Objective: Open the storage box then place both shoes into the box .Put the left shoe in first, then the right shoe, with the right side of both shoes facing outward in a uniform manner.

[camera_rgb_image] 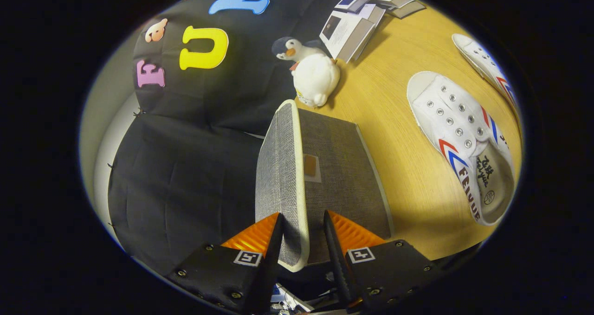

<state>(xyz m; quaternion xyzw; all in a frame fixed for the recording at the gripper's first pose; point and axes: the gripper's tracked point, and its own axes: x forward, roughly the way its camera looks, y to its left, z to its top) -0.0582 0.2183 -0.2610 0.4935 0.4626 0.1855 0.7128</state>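
My gripper is shut on the cream-trimmed edge of the grey fabric storage box lid. One finger lies on the lid's light outer face and the other on its darker side. The lid stands raised on edge, running away from the fingers, and it hides the box below. To the right, on the wooden table, lies a white laceless shoe with red and blue stripes, its opening toward me. A second matching white shoe lies beyond it, farther right.
A plush penguin sits on the table just past the far end of the lid. Several booklets lie beyond the penguin. The black cloth wall hangs to the left of the lid.
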